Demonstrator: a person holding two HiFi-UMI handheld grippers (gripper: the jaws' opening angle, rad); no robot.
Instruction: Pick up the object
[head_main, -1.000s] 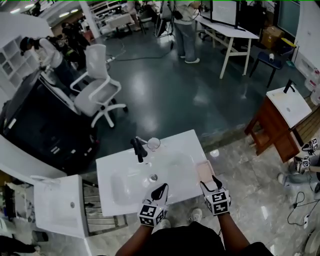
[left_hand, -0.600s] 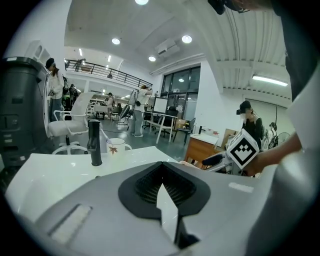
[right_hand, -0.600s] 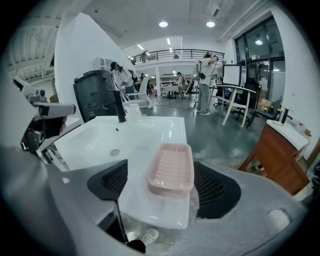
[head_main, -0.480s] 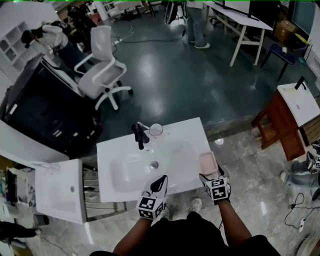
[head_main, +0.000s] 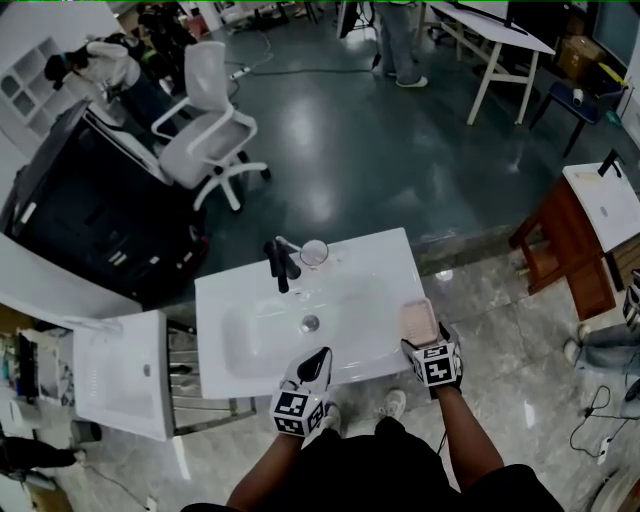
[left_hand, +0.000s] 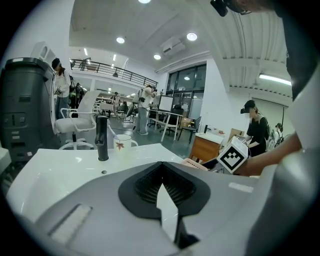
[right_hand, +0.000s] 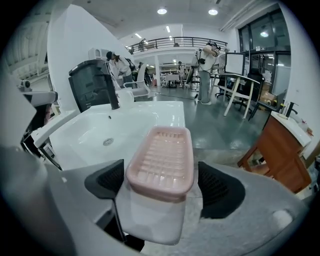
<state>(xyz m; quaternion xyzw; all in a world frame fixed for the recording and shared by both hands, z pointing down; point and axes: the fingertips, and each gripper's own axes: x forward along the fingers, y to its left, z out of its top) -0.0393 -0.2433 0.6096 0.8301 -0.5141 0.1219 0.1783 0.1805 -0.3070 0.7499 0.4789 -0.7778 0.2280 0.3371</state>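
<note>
Head view: a white sink (head_main: 250, 300) with a black faucet (head_main: 279, 268) and a cup (head_main: 314, 252) at its far rim and a drain (head_main: 310, 323) in the basin. A pink soap dish (head_main: 417, 320) lies on the sink's flat right ledge, near the front corner.

The right gripper (head_main: 428, 343) is level with the near end of the dish. In the right gripper view its jaws stand wide apart with the soap dish (right_hand: 162, 160) between the two black pads (right_hand: 107, 182), a slim gap showing on each side.

The left gripper (head_main: 319, 361) is held over the sink's front edge, well apart from the dish. In the left gripper view its jaws are pressed together with nothing between them.
</note>
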